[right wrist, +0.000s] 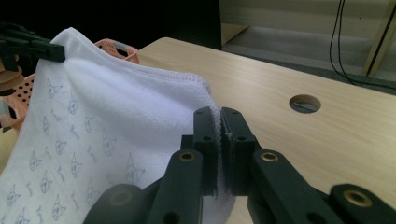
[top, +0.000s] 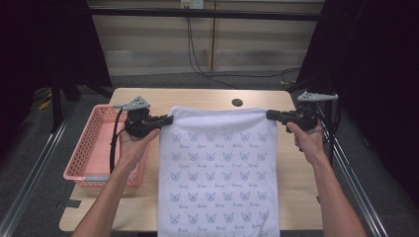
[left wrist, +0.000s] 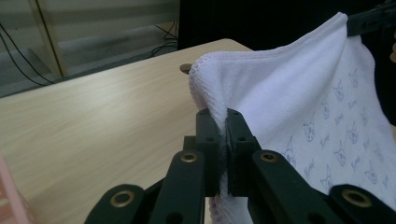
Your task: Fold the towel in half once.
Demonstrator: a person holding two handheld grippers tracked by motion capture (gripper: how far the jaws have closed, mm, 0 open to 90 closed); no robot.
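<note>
Far left of the high view: pink basket on the bench, apparently empty, though its floor is partly blocked by the forearm. Just right of it, left tool clamped shut on the upper left corner of the towel; in the left gripper view, cloth pinched tight between the two black jaws at centre frame. Centre: white towel with a small blue cat-face print, stretched flat between both corners, top edge taut with a slight sag, lower part draped toward the bottom of the frame. Upper centre: round cable hole in the bench, beyond the top hem. Right: right tool likewise closed on the upper right corner, fabric squeezed between the jaws in the right gripper view.

Likely step: spreading and lifting the towel ahead of a fold. Next move probably calls for equal tension on both corners and a level top edge, then carrying that edge over in one sweep.

Bottom hem cut off by the lower frame edge. Print lettering under each face too small to read. Whether the lower cloth touches the bench: cannot tell.
</note>
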